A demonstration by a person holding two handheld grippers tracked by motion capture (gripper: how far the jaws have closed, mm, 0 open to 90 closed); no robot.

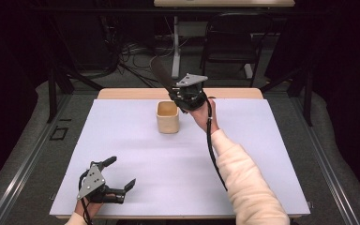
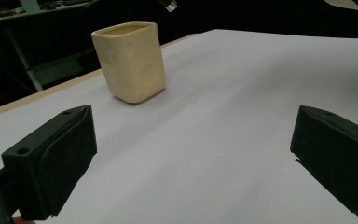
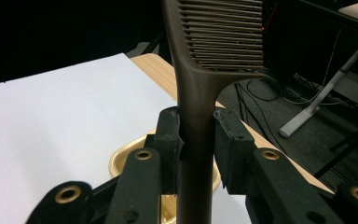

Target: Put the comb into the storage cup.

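Your right claw point(image 3: 196, 140) pinches comb point(image 3: 200, 70) above cup point(image 1: 168, 117) near surface point(image 1: 178, 154) far edge; comb top cut off. Left claw point(image 1: 120, 173) spread, near edge. No writing readable.

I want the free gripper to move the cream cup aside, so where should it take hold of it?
Grip the cup across two opposite flat walls, just below the rim, coming in level from the left gripper's side. It stands upright with squarish, near-straight sides and no handle, and the jaws already stand wide open.
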